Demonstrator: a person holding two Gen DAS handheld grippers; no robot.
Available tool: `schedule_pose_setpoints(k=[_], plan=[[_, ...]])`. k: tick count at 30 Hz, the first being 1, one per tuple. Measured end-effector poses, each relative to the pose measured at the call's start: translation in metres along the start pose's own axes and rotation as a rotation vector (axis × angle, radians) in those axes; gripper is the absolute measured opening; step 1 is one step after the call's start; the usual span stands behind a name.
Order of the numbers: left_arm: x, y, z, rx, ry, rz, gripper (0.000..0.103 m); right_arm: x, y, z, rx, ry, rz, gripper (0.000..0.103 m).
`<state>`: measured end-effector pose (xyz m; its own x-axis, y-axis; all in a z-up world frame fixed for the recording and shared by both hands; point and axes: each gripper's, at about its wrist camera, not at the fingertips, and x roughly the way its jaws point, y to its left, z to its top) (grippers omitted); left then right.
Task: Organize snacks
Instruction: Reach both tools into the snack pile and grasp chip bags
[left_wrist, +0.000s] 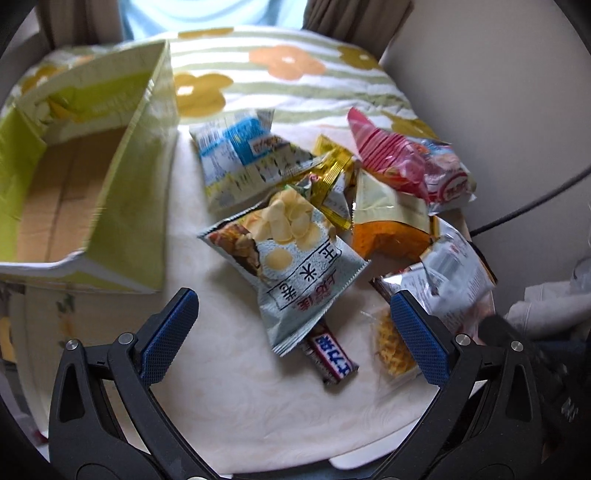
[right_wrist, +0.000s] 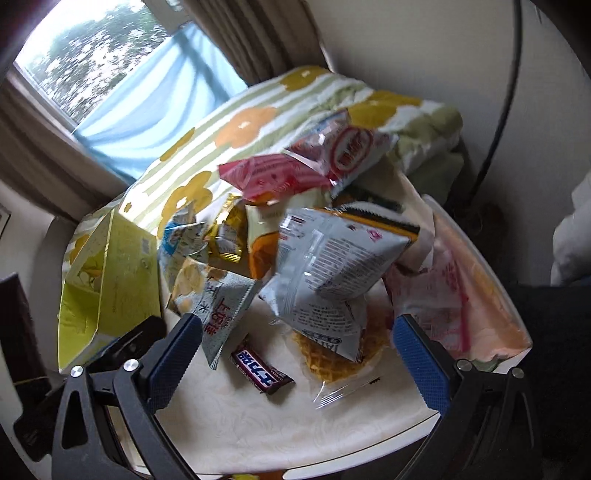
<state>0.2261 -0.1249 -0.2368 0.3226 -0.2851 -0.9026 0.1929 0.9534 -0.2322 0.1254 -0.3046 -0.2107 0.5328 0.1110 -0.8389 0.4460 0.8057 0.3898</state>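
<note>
Snacks are lying heaped on the table (left_wrist: 229, 391) as we are holding both sets of jaws wide and empty. Nearest, the chocolate bar (left_wrist: 330, 356) is sitting just ahead of the left gripper (left_wrist: 295, 332), its long axis running diagonally across the gap; the right gripper (right_wrist: 297, 343) is facing it too. Beyond, the rice-cracker bag (left_wrist: 291, 254) is overlapping it. Farthest left, the open green box (left_wrist: 85, 177) is waiting.
</note>
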Motion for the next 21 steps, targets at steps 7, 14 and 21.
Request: schedule_pose_setpoints(k=[7, 14, 21], plan=[[0.053, 0.0, 0.031, -0.07, 0.073, 0.013, 0.103, 0.031, -0.015, 0.01, 0.041, 0.093, 0.024, 0.103], [0.088, -0.001, 0.044, -0.09, 0.122, 0.092, 0.103, 0.055, -0.008, 0.024, -0.02, 0.132, 0.039, 0.102], [0.108, 0.013, 0.041, -0.128, 0.186, 0.104, 0.092, 0.076, -0.011, 0.029, -0.018, 0.177, 0.024, 0.098]])
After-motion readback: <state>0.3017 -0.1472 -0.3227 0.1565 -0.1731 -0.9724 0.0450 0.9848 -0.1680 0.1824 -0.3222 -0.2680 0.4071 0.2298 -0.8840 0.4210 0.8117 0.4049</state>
